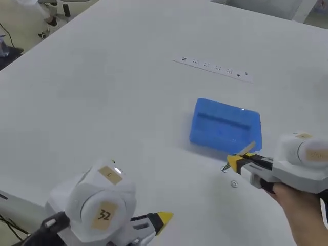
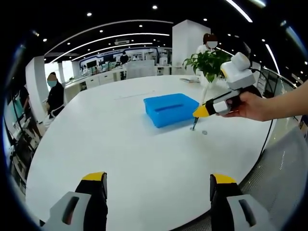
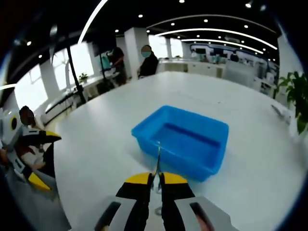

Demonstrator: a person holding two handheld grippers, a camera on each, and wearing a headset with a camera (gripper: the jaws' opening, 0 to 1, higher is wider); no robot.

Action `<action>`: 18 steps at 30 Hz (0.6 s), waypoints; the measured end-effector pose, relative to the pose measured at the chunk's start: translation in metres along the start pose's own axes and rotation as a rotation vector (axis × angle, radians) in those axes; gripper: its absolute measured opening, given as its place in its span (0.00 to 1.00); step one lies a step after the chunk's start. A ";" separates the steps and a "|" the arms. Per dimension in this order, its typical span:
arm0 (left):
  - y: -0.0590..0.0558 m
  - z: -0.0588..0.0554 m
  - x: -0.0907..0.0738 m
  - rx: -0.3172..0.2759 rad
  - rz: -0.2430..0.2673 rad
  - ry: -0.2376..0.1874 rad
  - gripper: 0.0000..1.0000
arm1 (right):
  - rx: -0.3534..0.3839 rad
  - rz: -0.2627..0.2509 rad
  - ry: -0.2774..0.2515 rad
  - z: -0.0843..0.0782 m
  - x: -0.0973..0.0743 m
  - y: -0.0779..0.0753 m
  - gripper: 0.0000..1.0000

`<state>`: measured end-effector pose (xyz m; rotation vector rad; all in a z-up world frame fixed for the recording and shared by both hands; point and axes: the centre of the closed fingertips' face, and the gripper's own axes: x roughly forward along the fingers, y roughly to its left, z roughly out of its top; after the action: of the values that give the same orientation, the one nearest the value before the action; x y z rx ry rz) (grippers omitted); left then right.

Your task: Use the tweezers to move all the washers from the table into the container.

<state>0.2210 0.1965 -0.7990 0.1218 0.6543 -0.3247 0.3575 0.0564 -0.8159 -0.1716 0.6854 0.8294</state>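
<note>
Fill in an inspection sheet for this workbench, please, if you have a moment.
Surface: white table, mostly bare.
Job's things: blue container, no washers seen inside; tweezers tips down near it; one washer on the table beside them.
Clutter: power strip beyond the container.
Grippers: left hand-held gripper open, holding nothing; right hand-held gripper shut on the tweezers.
Cables: thin dark cable hanging below the right hand-held gripper.
Surroundings: open office, people at desks, potted plant.
</note>
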 end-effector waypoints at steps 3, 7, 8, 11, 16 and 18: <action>0.000 0.000 0.000 -0.001 0.000 0.003 0.90 | -0.004 -0.006 -0.002 0.001 0.001 -0.002 0.04; 0.000 0.000 0.000 -0.002 0.000 0.003 0.90 | -0.005 -0.002 0.014 -0.005 0.005 -0.003 0.04; 0.000 0.000 0.000 -0.002 0.001 0.003 0.90 | 0.002 -0.002 0.001 -0.003 0.004 -0.002 0.04; 0.001 -0.001 0.000 -0.002 0.002 0.005 0.90 | -0.002 -0.004 0.000 -0.003 0.004 -0.002 0.04; 0.001 0.000 0.000 0.002 0.003 0.005 0.89 | -0.023 -0.013 -0.008 -0.005 0.002 0.000 0.03; 0.001 0.000 0.000 0.001 0.003 0.004 0.89 | -0.029 -0.018 -0.013 -0.006 0.001 0.000 0.03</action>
<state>0.2212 0.1972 -0.7991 0.1242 0.6583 -0.3221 0.3552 0.0547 -0.8212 -0.1979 0.6588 0.8226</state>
